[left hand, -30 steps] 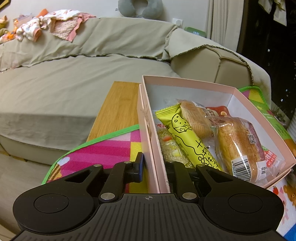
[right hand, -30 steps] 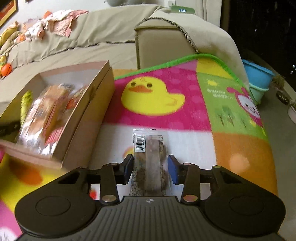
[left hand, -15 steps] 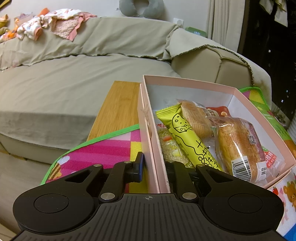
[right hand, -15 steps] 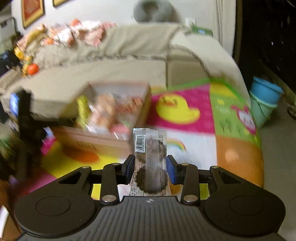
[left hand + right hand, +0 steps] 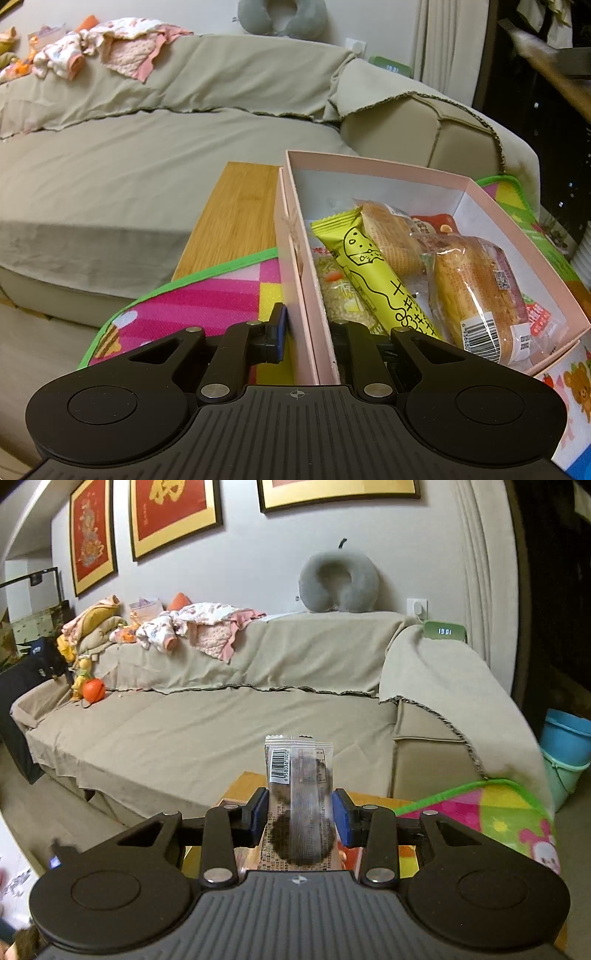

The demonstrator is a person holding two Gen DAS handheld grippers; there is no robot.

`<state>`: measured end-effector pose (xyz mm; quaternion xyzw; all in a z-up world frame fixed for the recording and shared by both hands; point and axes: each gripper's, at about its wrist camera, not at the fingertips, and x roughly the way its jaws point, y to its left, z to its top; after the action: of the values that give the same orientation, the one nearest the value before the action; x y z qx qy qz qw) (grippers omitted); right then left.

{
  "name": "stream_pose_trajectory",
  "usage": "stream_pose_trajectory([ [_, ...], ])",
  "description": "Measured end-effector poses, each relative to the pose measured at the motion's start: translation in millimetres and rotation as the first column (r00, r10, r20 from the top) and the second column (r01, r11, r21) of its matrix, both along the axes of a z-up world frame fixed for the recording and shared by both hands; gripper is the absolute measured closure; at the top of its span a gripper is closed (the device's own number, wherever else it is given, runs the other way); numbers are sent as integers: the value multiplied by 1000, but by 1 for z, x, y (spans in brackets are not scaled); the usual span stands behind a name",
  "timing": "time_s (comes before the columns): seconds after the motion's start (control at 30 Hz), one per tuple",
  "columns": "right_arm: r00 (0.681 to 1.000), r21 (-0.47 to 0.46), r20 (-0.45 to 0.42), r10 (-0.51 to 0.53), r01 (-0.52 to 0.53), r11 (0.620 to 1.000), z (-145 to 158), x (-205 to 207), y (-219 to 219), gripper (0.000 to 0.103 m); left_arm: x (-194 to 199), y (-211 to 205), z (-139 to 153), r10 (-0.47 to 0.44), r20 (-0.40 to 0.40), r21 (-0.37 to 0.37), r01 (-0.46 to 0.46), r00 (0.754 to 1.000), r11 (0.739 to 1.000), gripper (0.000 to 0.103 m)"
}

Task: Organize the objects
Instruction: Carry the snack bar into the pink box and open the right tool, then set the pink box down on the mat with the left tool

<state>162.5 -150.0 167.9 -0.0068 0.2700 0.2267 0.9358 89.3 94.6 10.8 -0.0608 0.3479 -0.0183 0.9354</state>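
Sofa (image 5: 229, 716): the largest thing in both views, draped in a beige cover, filling the background behind the pink box.
Play mat (image 5: 207, 299): bright pink, yellow and white with a green border, spread under the pink box and reaching out on both of its sides.
Wooden top (image 5: 236, 214): a bare light-wood strip past the mat's edge, just beyond the pink box's left wall and in front of the sofa.
Pink box (image 5: 369, 166): open-topped, white inside, sitting on the mat; its near left wall runs straight toward the left wrist camera.
Neck pillow (image 5: 338, 581): grey, propped on the sofa back, far behind the pink box.
Bread roll (image 5: 476, 291): in clear wrap with a barcode label, lying inside the pink box against its right side.
Yellow snack bar (image 5: 373, 269): long wrapper with a line drawing, lying inside the pink box just left of the bread roll, atop other packets.
Left gripper (image 5: 308, 328): jaws closed onto the pink box's left wall, one finger outside, the other inside.
Right gripper (image 5: 299, 816): raised above the pink box, facing the sofa, pads pressed on a clear snack packet (image 5: 301, 771).
Clear snack packet: upright between the blue pads, barcode at top left, dark contents showing.
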Motion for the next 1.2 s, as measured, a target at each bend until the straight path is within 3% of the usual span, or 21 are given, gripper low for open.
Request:
stream_pose_trajectory([
  [0.27, 996, -11, -79, -30, 30, 999, -43, 34, 10, 60, 1, 1, 1, -4, 1, -3, 4, 1000, 1000, 88],
  [0.33, 996, -31, -83, -34, 32, 999, -50, 30, 5, 52, 1, 1, 1, -3, 1, -2, 3, 1000, 1000, 88],
  [0.53, 997, -132, -76, 13, -23, 991, -70, -2, -9, 35, 1, 0, 0, -3, 0, -1, 3, 1000, 1000, 88],
  [0.73, 994, -233, -79, 69, -86, 969, -94, -50, -20, 29, 2, -1, 1, -7, -2, 15, 7, 1000, 1000, 88],
  [0.93, 993, -172, -117, 14, -34, 985, -115, -79, -41, 22, 6, -5, 4, 8, -19, 65, -7, 1000, 998, 83],
  [1.0, 991, -148, -130, -20, 0, 989, -119, -85, -47, 22, 4, -3, 9, 20, -22, 66, -18, 1000, 998, 75],
  [1.07, 989, -140, -133, -62, 43, 989, -124, -91, -53, 19, -1, 1, 16, 40, -7, 72, -39, 999, 997, 59],
  [1.2, 983, -146, -94, -157, 142, 979, -132, -109, -63, 8, -26, 1, 34, 64, 55, 118, -70, 996, 991, 48],
])
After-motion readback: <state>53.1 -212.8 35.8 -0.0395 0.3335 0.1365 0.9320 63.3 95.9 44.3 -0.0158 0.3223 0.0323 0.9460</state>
